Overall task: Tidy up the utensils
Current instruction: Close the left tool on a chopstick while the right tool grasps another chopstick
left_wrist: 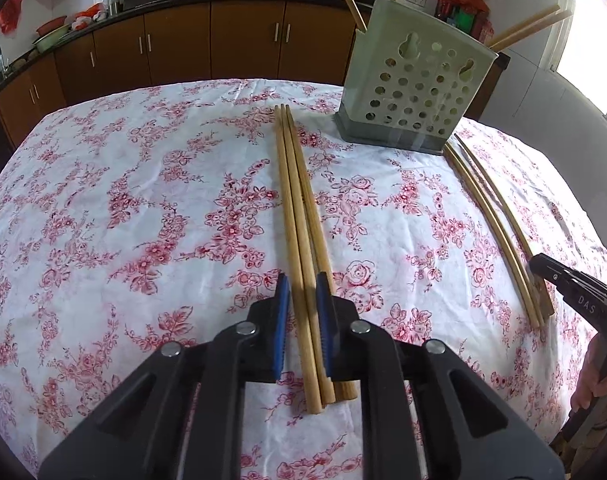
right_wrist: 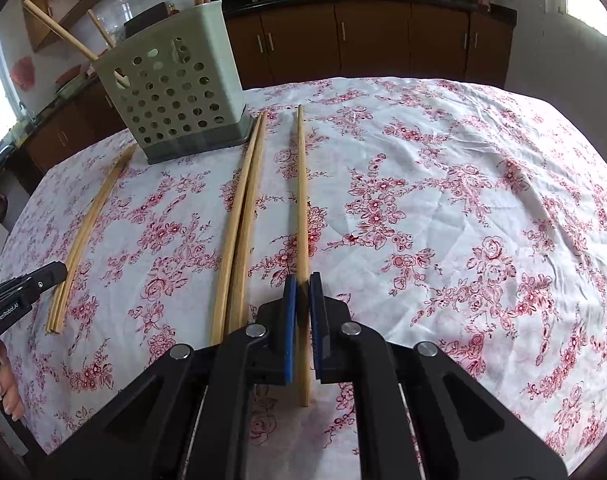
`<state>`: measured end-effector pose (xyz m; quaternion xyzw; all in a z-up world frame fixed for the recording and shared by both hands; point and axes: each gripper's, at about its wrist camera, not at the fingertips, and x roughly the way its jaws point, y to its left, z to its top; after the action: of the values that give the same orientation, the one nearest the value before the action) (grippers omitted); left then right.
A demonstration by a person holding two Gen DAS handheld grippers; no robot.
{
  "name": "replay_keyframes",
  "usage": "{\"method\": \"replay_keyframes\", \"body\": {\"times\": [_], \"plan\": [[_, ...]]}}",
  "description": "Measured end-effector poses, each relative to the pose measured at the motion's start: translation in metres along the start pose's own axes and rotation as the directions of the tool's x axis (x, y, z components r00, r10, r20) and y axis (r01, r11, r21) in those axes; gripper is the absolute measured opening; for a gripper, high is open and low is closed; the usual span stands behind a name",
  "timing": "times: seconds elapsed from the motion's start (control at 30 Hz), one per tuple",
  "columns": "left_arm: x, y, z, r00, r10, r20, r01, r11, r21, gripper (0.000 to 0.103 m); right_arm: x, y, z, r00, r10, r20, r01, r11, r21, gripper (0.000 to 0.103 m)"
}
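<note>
Three wooden chopsticks (left_wrist: pixel 299 216) lie bundled on the floral tablecloth, running away from me. My left gripper (left_wrist: pixel 302 286) straddles their near part, jaws a little apart and around two of them, not pressing. My right gripper (right_wrist: pixel 302 286) is shut on a single chopstick (right_wrist: pixel 302 184) that lies on the cloth. Two more chopsticks (right_wrist: pixel 241 216) lie just left of it. A pale green perforated holder (left_wrist: pixel 417 88) stands at the back with several chopsticks in it; it also shows in the right wrist view (right_wrist: pixel 175 84).
The table (left_wrist: pixel 123 200) has a white cloth with red flowers. The right gripper's tip (left_wrist: pixel 563 284) shows at the right edge of the left wrist view, by a chopstick pair (left_wrist: pixel 491 220). Brown kitchen cabinets (left_wrist: pixel 243 44) and a counter stand behind.
</note>
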<state>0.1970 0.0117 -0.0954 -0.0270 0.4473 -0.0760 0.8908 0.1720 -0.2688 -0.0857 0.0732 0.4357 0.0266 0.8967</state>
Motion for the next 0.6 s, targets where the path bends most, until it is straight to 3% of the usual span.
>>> {"method": "replay_keyframes", "body": {"times": [0.1,0.6], "plan": [[-0.005,0.004,0.001,0.999,-0.032,0.016,0.033,0.999,-0.018,0.016,-0.001,0.004,0.000,1.000,-0.016,0.004,0.016,1.000,-0.024,0.008],[0.007,0.010,0.007,0.997,0.070,-0.010,-0.070,0.998,0.006,0.011,-0.001,0.006,-0.001,1.000,-0.027,0.010,0.027,0.998,-0.056,0.008]]}}
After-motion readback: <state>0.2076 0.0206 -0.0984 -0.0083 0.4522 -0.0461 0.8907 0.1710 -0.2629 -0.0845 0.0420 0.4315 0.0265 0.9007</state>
